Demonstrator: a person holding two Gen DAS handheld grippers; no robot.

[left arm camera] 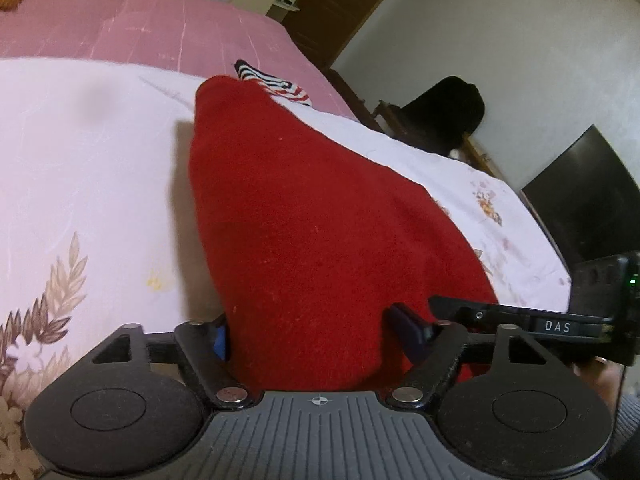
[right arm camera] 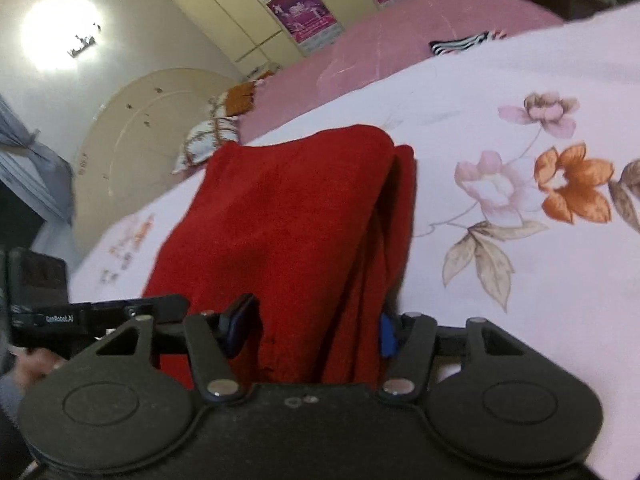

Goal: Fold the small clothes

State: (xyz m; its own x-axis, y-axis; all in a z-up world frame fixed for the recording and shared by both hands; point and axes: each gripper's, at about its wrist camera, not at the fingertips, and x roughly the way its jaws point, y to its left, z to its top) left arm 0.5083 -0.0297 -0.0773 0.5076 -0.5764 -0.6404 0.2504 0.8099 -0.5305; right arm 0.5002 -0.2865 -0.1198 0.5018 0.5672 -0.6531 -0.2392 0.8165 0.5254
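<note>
Fingers of the left gripper, black with blue pads, stand partly apart with the thick red knitted garment bunched between them; the left pad lies against the cloth, the right pad touches its other edge, so the gripper appears to hold the fabric. The right gripper likewise has its blue-padded fingers set on either side of the same red garment, both pads pressing a folded stack of layers. From each grip the red cloth runs forward and away, narrowing toward its far end, and rests on the white bedsheet with printed flowers and leaves. In the right wrist view the garment shows doubled edges along its right side. Beyond the red cloth, a small striped black, white and red piece of clothing lies on the sheet near a pink blanket. Each camera also catches the other gripper's black body at the frame's edge, just beside the cloth
</note>
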